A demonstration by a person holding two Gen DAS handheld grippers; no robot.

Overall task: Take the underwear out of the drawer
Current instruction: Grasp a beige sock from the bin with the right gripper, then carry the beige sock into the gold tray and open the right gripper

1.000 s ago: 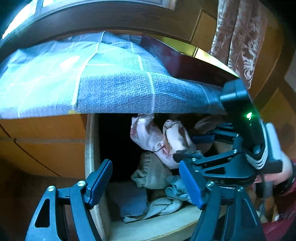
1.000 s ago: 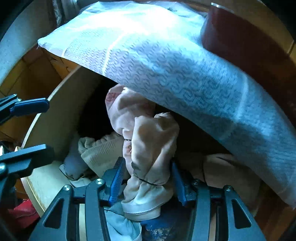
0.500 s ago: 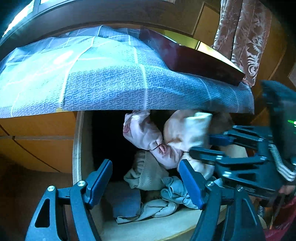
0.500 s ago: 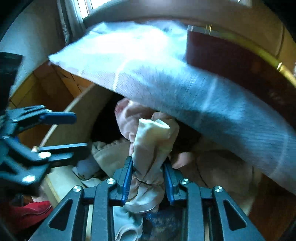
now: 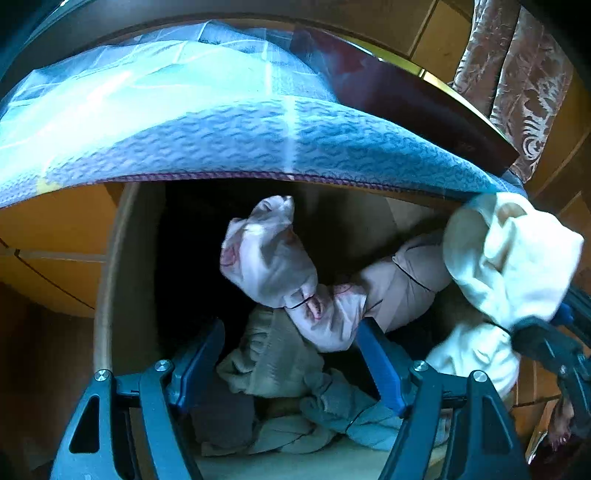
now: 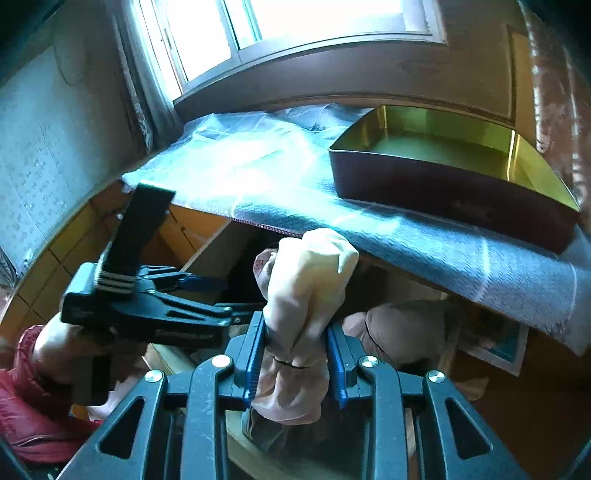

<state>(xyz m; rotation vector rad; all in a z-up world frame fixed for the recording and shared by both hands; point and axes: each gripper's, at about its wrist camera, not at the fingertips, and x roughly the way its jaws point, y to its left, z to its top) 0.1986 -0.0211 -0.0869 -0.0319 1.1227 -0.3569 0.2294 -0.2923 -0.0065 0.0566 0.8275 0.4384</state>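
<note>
Below the blue cloth's edge (image 6: 424,236), right tongs (image 6: 295,363) clench cream underwear (image 6: 306,288); left tongs (image 5: 291,365) gape over the drawer (image 5: 107,280).

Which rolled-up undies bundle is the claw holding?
The cream bundle, pinched in the right gripper. The pink, beige and blue bundles lie loose in the drawer.

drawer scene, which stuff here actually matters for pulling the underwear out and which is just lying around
In the job:
- cream underwear bundle, clamped in the right gripper
- drawer, with more rolled garments inside
- left gripper, open, empty

Just lying about:
- blue cloth over the top
- dark tin box
- curtain
- window
</note>
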